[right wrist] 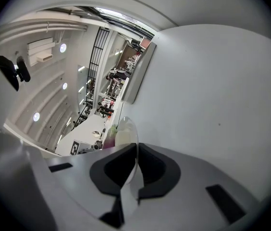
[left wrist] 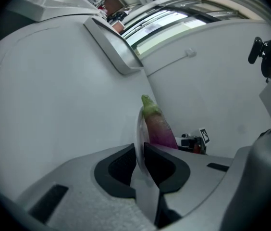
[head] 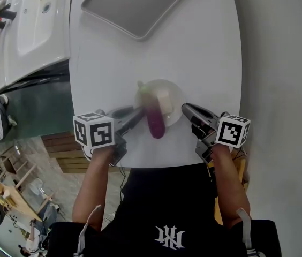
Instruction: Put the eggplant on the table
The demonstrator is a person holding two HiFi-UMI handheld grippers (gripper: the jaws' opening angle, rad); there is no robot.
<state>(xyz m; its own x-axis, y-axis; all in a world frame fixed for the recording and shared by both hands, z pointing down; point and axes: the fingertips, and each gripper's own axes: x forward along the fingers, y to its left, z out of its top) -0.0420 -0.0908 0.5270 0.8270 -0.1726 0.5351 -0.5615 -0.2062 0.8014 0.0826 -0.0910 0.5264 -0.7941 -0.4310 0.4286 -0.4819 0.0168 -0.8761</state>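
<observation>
1. Left gripper [head: 136, 114] clamped on the left rim of a clear plate [head: 178, 97], edge pinched thin between the pads.
2. Right gripper [head: 186, 109] clenched on the opposite rim of the same plate, pads closed onto its edge.
3. Between the two grippers, lying on the plate: the eggplant [head: 154, 119], purple end nearest and reaching past the near rim, green stem end pointing away.
4. Just beside the eggplant, on the right gripper's side: a pale piece [head: 164, 98], also on the plate.
5. Beneath both grippers: the white table [head: 199, 47]; plate resting or lifted, impossible to tell.
6. Well beyond both grippers: a grey tray [head: 135, 7] on the table's far part.
</observation>
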